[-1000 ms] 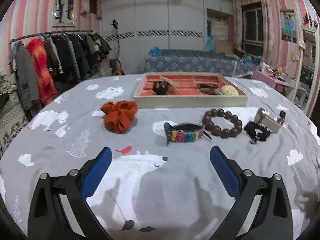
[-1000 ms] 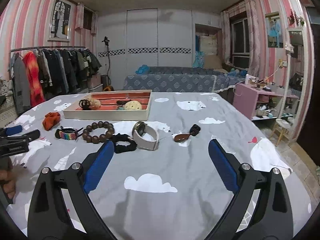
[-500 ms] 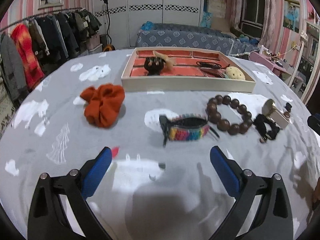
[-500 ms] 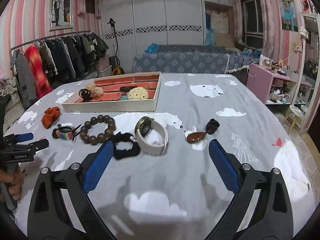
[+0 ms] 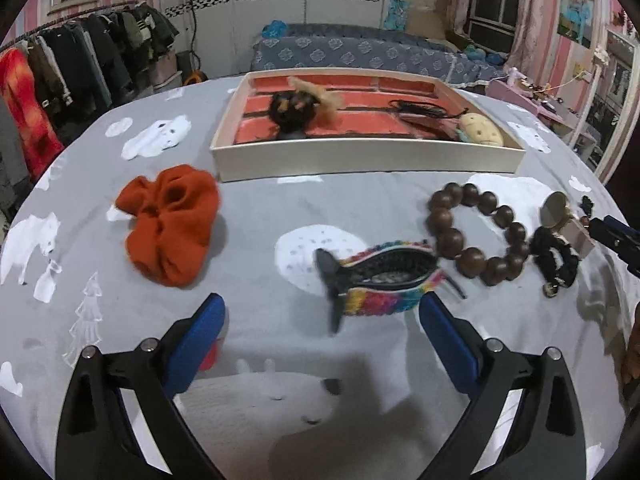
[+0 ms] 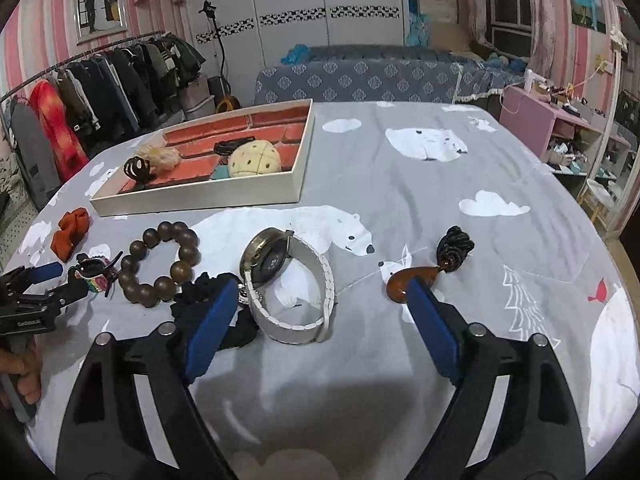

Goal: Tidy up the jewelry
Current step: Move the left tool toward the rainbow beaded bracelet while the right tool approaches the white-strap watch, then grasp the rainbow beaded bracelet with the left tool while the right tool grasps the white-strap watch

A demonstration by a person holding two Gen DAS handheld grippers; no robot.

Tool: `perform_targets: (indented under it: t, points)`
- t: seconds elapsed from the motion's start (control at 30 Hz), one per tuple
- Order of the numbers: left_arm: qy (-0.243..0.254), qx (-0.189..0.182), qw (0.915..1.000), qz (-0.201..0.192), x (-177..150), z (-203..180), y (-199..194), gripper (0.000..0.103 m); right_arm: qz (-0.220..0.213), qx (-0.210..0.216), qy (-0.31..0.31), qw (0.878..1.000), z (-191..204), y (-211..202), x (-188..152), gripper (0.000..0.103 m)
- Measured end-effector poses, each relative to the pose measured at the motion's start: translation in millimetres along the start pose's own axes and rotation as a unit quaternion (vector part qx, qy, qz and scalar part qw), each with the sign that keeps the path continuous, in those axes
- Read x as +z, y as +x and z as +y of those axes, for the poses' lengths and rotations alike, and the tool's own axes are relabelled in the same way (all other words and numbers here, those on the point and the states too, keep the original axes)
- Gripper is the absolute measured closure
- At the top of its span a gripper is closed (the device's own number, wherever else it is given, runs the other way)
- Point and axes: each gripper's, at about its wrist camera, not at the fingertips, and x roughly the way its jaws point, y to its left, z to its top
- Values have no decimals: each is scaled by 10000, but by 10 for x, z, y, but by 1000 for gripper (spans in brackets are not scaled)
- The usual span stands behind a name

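Observation:
A white tray with an orange lining holds several accessories; it also shows in the right wrist view. On the grey cloth lie an orange scrunchie, a rainbow hair clip, a brown bead bracelet, a black scrunchie, a white-strap watch and a brown-and-black hair clip. My left gripper is open, just short of the rainbow clip. My right gripper is open, its fingers on either side of the watch.
A clothes rack stands at the left. A bed with a blue patterned cover lies beyond the table. A pink side table is at the right. The left gripper and the hand holding it show in the right wrist view.
Both grippers have moved forward and lower toward the table. The rainbow clip now lies close before the left fingers and the watch between the right fingers. Both stay open.

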Motion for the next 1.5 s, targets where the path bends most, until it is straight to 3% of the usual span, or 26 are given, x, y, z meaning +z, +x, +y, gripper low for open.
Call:
perform_targets:
  t: [0.13, 0.23, 0.3, 0.5, 0.67, 0.97, 1.17, 1.37, 1.5]
  points:
    - [-10, 8, 10000, 29, -13, 81, 1, 11, 106, 44, -48, 9999, 13, 43, 6, 29]
    - [-22, -108, 9999, 116, -36, 96, 29, 26, 117, 56, -60, 9999, 22, 53, 12, 31]
    - [-6, -157, 9998, 120, -39, 92, 32, 42, 127, 86, -25, 9999, 12, 61, 19, 32]
    - [69, -421, 9991, 51, 3, 78, 39, 61, 186, 277, -5, 9994, 36, 88, 34, 40]
    - [184, -578, 9981, -93, 78, 70, 10, 64, 278, 375, -140, 9988, 110, 138, 54, 47]
    - [384, -503, 9980, -54, 90, 114, 63, 64, 267, 402, -73, 9988, 90, 149, 58, 48]
    - [497, -507, 9975, -29, 81, 109, 112, 79, 265, 389, -60, 9989, 84, 146, 58, 48]
    - [498, -579, 9971, -42, 108, 184, 133, 81, 279, 378, -52, 9989, 79, 144, 56, 48]
    - [491, -733, 9961, -39, 143, 167, 167, 87, 328, 418, -77, 9986, 95, 171, 50, 49]
